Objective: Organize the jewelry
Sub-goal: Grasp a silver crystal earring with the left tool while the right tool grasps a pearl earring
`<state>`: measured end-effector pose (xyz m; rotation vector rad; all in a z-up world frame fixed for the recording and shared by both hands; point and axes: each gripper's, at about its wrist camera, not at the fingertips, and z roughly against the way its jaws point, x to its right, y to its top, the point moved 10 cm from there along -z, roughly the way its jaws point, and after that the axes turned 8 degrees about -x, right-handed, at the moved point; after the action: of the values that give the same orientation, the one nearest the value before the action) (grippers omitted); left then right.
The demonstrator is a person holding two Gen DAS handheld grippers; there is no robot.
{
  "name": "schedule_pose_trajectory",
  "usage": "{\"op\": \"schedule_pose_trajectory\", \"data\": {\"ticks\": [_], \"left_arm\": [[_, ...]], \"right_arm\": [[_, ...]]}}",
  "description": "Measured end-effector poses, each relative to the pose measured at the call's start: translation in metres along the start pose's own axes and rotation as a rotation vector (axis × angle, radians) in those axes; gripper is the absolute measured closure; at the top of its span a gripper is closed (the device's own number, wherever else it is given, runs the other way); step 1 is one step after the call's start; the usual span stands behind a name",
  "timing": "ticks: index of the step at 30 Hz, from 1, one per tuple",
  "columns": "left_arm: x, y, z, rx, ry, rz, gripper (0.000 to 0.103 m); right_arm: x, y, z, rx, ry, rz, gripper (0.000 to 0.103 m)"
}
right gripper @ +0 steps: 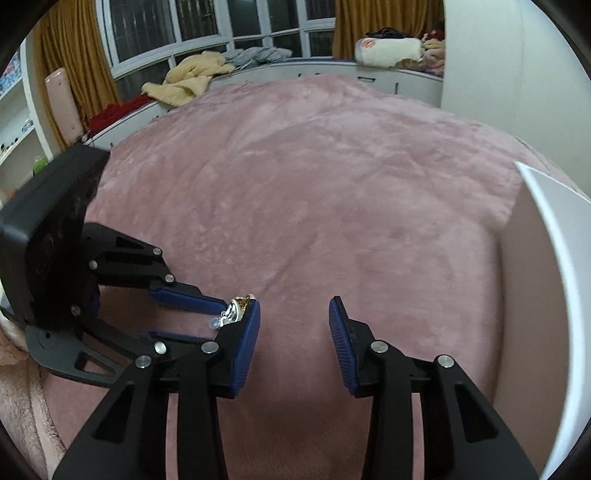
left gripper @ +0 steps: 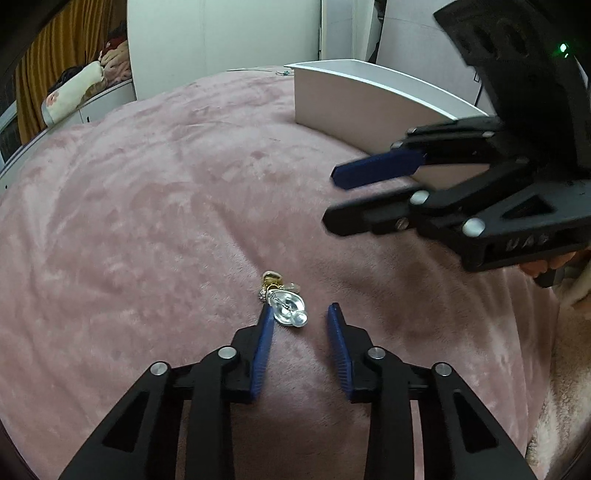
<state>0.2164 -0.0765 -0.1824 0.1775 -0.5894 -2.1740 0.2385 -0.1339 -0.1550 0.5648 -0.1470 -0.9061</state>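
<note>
A small heap of jewelry (left gripper: 282,301), silver and gold pieces, lies on the pink plush blanket (left gripper: 147,206). My left gripper (left gripper: 300,312) is open, its left fingertip touching the heap, the rest of the heap just inside the gap. My right gripper (left gripper: 330,201) is open and empty, hovering to the right above the blanket near the white box (left gripper: 354,99). In the right wrist view the jewelry (right gripper: 236,310) sits between the left gripper's (right gripper: 218,321) fingers, partly hidden behind my right gripper's (right gripper: 293,308) left finger. The white box (right gripper: 539,280) stands at the right.
The blanket covers a bed. A window bench with piled clothes and a pillow (right gripper: 388,51) runs along the far side. A shelf (right gripper: 18,122) stands at the left. A white wardrobe (left gripper: 221,33) stands beyond the bed.
</note>
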Motion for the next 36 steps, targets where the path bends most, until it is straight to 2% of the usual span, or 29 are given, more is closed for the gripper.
{"op": "schedule_pose_trajectory", "data": {"ticks": [3, 6, 14, 24, 28, 36], "left_arm": [[-0.005, 0.000, 0.000, 0.002, -0.003, 0.022, 0.081], [-0.007, -0.001, 0.000, 0.003, -0.015, 0.032, 0.085], [-0.007, -0.009, 0.005, -0.011, -0.024, 0.022, 0.086], [-0.007, -0.016, 0.007, -0.019, -0.029, 0.035, 0.087], [-0.010, -0.018, 0.005, -0.021, -0.035, 0.052, 0.087], [-0.012, -0.017, 0.005, -0.013, -0.043, 0.065, 0.087]], "right_arm": [[-0.007, -0.002, -0.013, -0.028, 0.021, 0.029, 0.067], [-0.015, -0.003, -0.023, -0.041, 0.045, 0.052, 0.068], [-0.024, -0.007, -0.039, -0.065, 0.045, 0.087, 0.068], [-0.027, 0.007, -0.055, -0.083, 0.044, 0.086, 0.068], [-0.029, 0.009, -0.061, -0.106, 0.086, 0.063, 0.080], [-0.027, 0.011, -0.057, -0.104, 0.087, 0.041, 0.081]]}}
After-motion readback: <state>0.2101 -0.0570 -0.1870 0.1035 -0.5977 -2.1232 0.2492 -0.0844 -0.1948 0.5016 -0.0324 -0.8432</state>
